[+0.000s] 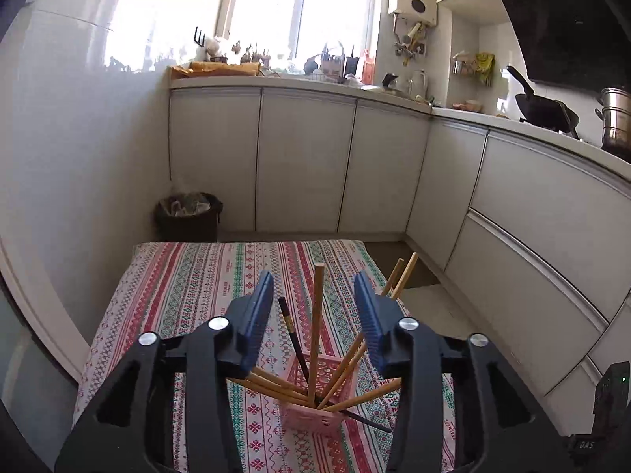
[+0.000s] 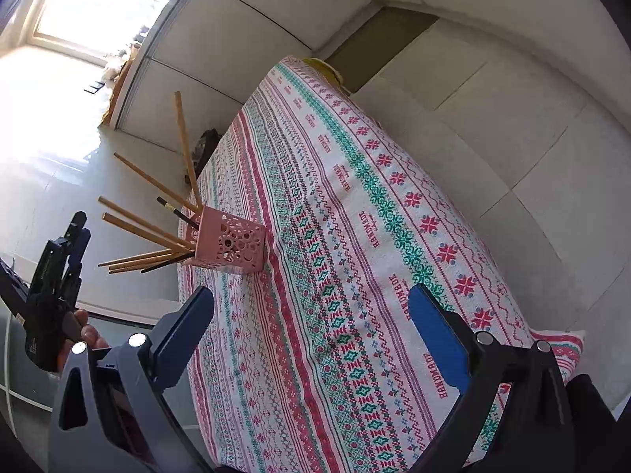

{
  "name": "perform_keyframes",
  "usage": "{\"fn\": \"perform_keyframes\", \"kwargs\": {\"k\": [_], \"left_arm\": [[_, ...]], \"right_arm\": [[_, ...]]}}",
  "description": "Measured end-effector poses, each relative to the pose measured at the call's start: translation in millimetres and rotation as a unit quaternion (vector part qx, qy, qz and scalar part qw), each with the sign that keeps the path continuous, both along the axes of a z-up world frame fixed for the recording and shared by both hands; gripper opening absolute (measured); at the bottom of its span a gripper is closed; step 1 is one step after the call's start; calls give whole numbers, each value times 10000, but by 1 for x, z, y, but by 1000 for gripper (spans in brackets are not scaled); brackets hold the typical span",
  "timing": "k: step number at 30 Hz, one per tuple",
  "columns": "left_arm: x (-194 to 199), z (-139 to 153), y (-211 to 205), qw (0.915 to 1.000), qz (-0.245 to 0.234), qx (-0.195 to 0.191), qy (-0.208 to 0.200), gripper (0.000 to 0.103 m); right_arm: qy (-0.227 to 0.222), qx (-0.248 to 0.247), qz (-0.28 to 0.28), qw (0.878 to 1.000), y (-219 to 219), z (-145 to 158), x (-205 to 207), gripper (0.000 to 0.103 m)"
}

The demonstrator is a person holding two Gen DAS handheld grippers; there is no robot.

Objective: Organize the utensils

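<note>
A pink perforated holder [image 1: 311, 414] [image 2: 230, 246] stands on the patterned tablecloth [image 1: 189, 276] [image 2: 355, 197] near the table's edge. Several wooden chopsticks [image 1: 315, 315] [image 2: 146, 228] and a black chopstick [image 1: 292, 335] fan out of it. My left gripper [image 1: 313, 280] hovers above and just behind the holder, jaws open; one upright chopstick shows in the gap, touching neither blue pad. In the right wrist view the left gripper [image 2: 81, 222] hangs off the holder's left, held by a hand [image 2: 84, 333]. My right gripper [image 2: 311, 291] is open over bare cloth with nothing between its fingers.
White kitchen cabinets [image 1: 303, 157] line the far wall and the right side. A dark waste bin [image 1: 187, 216] sits on the floor beyond the table. On the counter at right stand a black wok [image 1: 544, 110] and a steel pot [image 1: 615, 118].
</note>
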State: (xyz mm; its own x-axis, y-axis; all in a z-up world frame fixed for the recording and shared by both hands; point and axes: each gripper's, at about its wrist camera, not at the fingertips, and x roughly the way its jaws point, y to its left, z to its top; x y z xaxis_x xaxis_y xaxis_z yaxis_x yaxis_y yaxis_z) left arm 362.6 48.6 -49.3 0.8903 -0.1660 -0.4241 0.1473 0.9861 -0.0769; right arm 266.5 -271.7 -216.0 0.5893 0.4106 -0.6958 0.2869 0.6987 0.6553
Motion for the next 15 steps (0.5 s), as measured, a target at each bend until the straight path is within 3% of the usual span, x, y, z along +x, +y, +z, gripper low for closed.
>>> {"fn": "perform_keyframes", "kwargs": {"k": [2,6,7,11,15], "left_arm": [[-20,13,1,9997,114,22,-198,76],[-56,30,0,9981,494,84,-366,88],[-65,32,-1,9970,647,146,-392,95],[-98,38,-2,9939,1036,148,-338,96],[-124,38,-11,9924,1129,485,41,96]], "right_arm": [[-166,-467,-83,9987,7,12,-4,96],[-623,-1536,-272,9858,26,46,-15,96],[-722,-1799,-366,9803,31,56,-18,96],[-1174,-2335,-903,9610,38,100,-37,96],[-1057,-2786,-1109,9481,52,135,-56,96]]}}
